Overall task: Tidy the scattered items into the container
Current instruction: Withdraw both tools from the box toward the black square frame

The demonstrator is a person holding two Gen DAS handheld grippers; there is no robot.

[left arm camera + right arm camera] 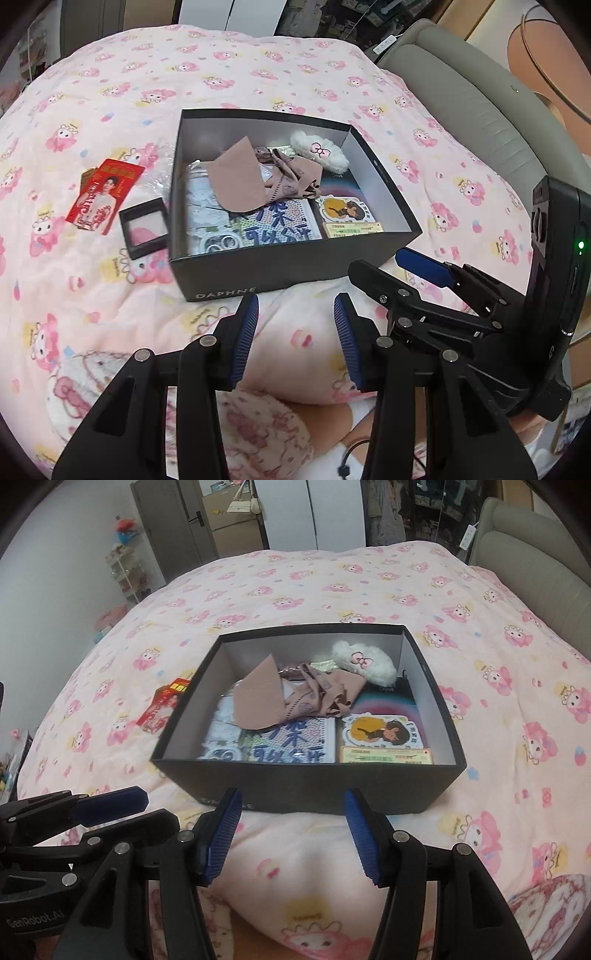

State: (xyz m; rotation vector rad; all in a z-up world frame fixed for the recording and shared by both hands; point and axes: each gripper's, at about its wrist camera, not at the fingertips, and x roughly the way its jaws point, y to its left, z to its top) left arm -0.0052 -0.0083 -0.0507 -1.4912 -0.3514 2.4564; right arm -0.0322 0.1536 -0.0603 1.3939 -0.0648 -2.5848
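While both claws hang in front of the black shoe box (295, 273), your left claw (295, 332) and right claw (291, 830) stand wide with nothing between the pads. Two strays remain on the bed just left of the box: the red photo cards (105, 195), thin, light and slippery, probably best pinched by a raised edge, and the small black display frame (144, 227), touching the box wall, stiff and likely fragile, so grip its rim gently.
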